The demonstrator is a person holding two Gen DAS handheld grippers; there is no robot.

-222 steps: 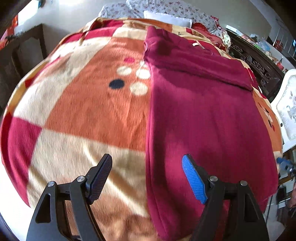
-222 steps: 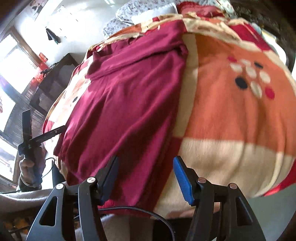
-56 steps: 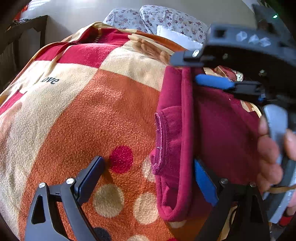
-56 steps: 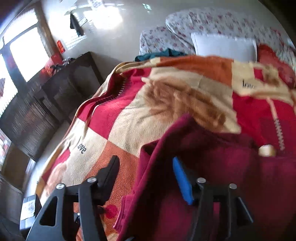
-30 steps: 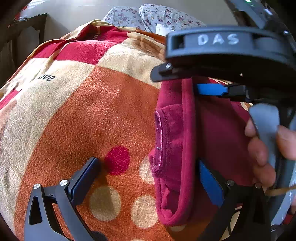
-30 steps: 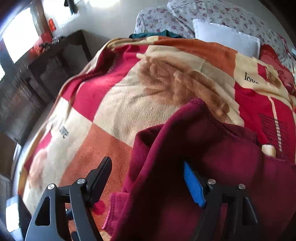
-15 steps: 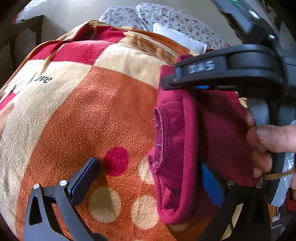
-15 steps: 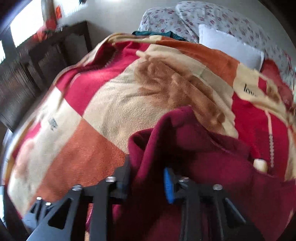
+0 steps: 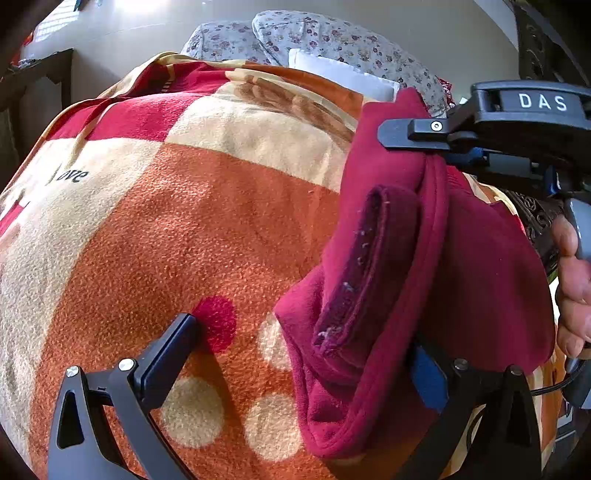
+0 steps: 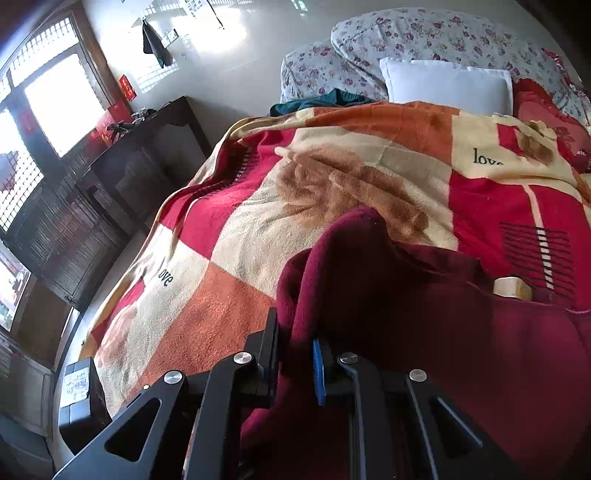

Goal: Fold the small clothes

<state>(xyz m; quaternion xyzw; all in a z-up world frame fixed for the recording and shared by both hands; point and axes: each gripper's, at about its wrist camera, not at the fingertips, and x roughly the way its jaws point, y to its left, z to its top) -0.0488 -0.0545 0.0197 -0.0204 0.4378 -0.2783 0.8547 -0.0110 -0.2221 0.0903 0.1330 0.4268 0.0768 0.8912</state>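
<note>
A maroon fleece garment (image 9: 480,266) lies folded lengthwise on the orange, red and cream blanket (image 9: 184,221). My left gripper (image 9: 301,339) stands open and wide. The garment's near folded edge and a cuff sit between its fingers, and the blue pad is partly hidden behind the cloth. My right gripper (image 9: 417,144), held by a hand (image 9: 572,288), grips the far upper edge. In the right wrist view its jaws are closing, and the right gripper (image 10: 295,332) pinches a raised ridge of the garment (image 10: 424,332), lifted off the blanket (image 10: 258,221).
Floral pillows (image 10: 424,33) and a white pillow (image 10: 447,85) lie at the bed's head, with a teal cloth (image 10: 321,101) beside them. A dark wooden cabinet (image 10: 147,158) and windows stand left of the bed. A dark carved piece (image 9: 539,218) stands to the right.
The right gripper's jaws came together on the garment's upper edge and raised it off the blanket. The fold now stands up higher. The left gripper has stayed in place, open.
</note>
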